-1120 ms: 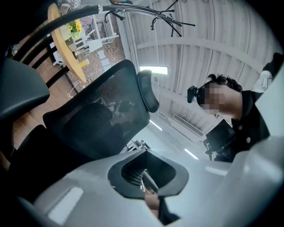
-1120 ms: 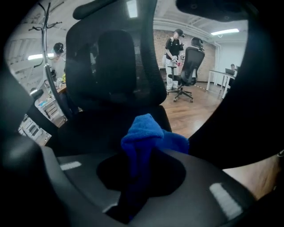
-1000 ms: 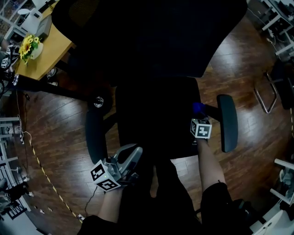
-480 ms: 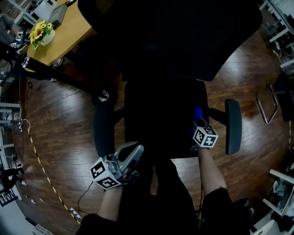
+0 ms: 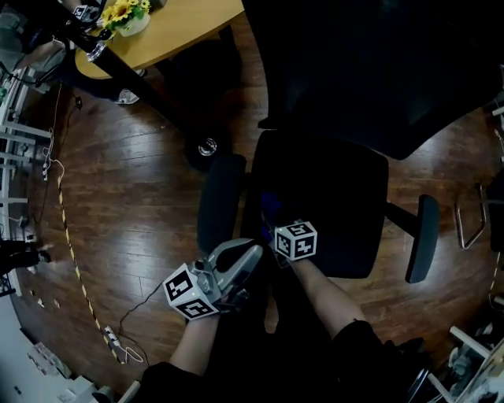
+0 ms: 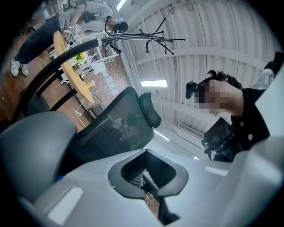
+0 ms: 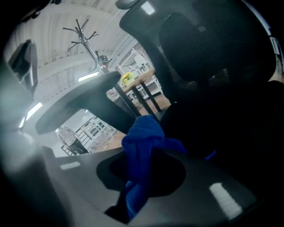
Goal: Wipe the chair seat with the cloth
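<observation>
**Cloth pinched in your right gripper at the seat's near-left corner**

Your right gripper [image 7: 143, 174] has its jaws closed on the blue cloth [image 7: 143, 141]. The fabric bunches up out of the jaws and hangs down through them. In the head view, this gripper's marker cube [image 5: 296, 240] sits over the black chair seat [image 5: 335, 197] at about the seat's 8 o'clock. It is just beside the left armrest [image 5: 219, 201], and a trace of blue shows at the seat edge ahead of it. The seat is too dark to tell whether the cloth touches it.

Your left gripper [image 5: 242, 260] is off the seat at 7 o'clock from it, near your body and over the wooden floor [image 5: 134, 205]. It tilts upward. Its own view looks up at the mesh backrest [image 6: 113, 126], the headrest [image 6: 150, 111] and the ceiling. Its jaws are drawn together with nothing between them.

At 11 o'clock in the head view is a wooden table [image 5: 177, 30] with yellow flowers [image 5: 122, 11]. The coat stand's round base [image 5: 207, 147] is beside the left armrest at its 12 o'clock.
</observation>
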Demonstrator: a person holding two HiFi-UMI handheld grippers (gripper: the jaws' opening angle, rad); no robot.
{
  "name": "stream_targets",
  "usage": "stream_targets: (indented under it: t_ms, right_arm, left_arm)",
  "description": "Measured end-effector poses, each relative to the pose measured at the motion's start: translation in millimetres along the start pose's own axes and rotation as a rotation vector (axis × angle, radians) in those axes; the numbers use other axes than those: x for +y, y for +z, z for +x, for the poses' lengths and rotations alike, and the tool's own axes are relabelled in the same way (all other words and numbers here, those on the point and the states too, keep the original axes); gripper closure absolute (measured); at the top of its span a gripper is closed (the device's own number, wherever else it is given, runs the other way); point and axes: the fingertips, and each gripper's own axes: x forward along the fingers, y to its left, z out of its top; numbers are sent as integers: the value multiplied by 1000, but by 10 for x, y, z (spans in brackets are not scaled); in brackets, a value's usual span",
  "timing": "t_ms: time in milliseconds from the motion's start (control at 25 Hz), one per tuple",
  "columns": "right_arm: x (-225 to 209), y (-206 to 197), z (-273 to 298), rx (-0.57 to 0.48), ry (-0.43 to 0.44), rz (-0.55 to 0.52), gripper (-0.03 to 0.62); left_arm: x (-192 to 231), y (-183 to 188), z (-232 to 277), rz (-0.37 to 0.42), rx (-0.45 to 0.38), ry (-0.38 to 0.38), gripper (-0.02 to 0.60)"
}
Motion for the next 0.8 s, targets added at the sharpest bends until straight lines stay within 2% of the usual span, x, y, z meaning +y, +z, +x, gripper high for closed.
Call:
stream_targets:
  t_ms: [160, 360, 560, 800]
  right_arm:
    - [231, -373, 359, 133, -33, -61, 533]
    - [156, -417, 314, 116, -64, -120, 533]
    - [-268, -451, 25, 93, -175, -77, 533]
    - [-1104, -552, -698, 54, -366, 17, 533]
  left_arm:
    - [20, 50, -148, 4, -30, 18, 581]
    - [14, 77, -216, 7, -36, 18, 581]
    - [-13, 39, -155, 2, -17, 0, 581]
    - [-9, -72, -10, -11, 34, -31, 581]
